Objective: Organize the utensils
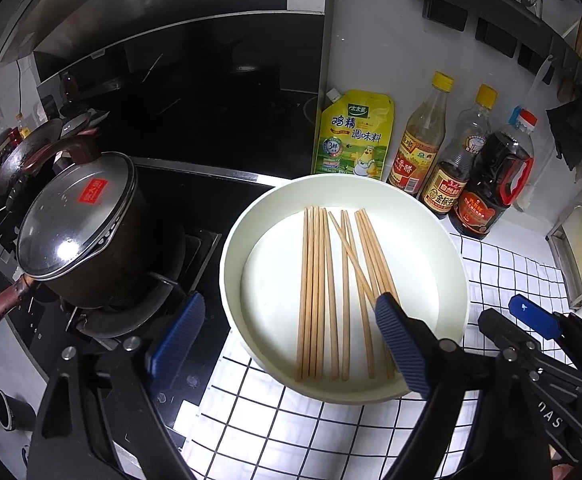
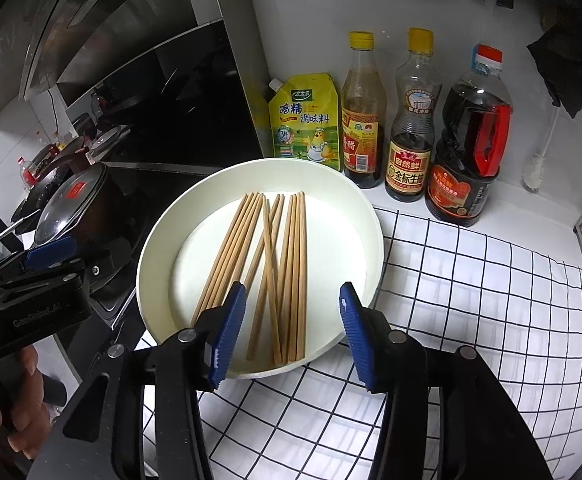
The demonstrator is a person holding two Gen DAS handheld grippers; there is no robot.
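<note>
**Both tools wide, chopsticks waiting in the bowl**

Blue pads fill my foreground: left tool (image 1: 287,344) spread wide, nothing in it, one pad over the stove edge and the other over the bowl. Panning from the left, I see a lidded pot (image 1: 79,216) on the burner, then the white bowl (image 2: 163,240) sitting on the checked cloth (image 2: 471,300) on the tabletop. Chopsticks (image 2: 279,272) lie flat inside, mostly parallel, a couple crossing in the middle. Right tool (image 2: 293,332) is spread too, empty, hovering at the bowl's near rim. Further right, sauce bottles (image 2: 407,120) line the wall. I reckon these sticks are light, stiff and prone to roll, so I'd pinch a bunch near mid-length.
</note>
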